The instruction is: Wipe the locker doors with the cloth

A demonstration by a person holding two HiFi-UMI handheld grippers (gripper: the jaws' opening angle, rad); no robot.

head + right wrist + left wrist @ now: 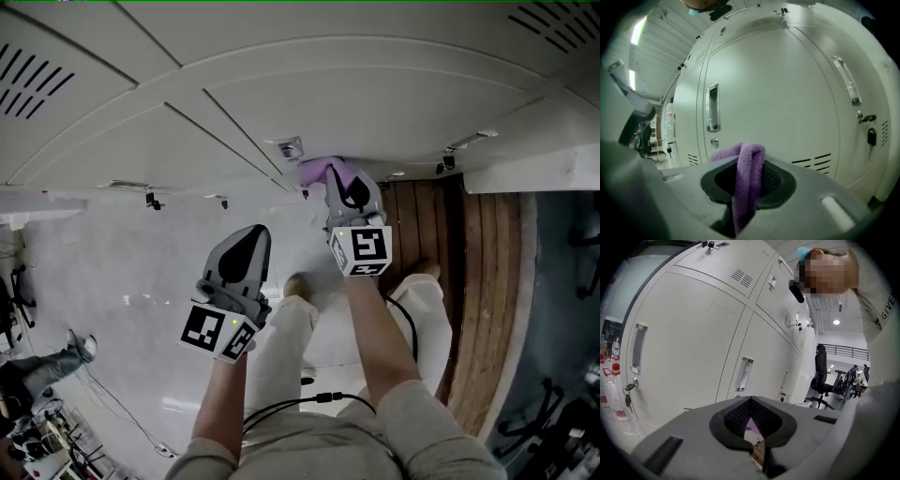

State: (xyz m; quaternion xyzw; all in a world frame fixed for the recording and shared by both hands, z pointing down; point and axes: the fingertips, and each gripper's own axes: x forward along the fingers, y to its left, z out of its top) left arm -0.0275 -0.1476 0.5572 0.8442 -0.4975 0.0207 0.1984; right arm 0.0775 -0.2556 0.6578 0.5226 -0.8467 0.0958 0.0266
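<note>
Jaws: right gripper (748,190) clamped on purple cloth (750,164), fold poking up between them | right arm (375,328) stretched toward locker doors (787,93), frame centre | left gripper (246,248) closed, empty, lower left

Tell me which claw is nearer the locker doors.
Right. The right claw, shut on the purple cloth, is up at the locker doors; the left claw hangs farther back.

Pale garment (881,310), left gripper view: dark letters "GIVE", cut off at edge. Nothing else legible.
</note>
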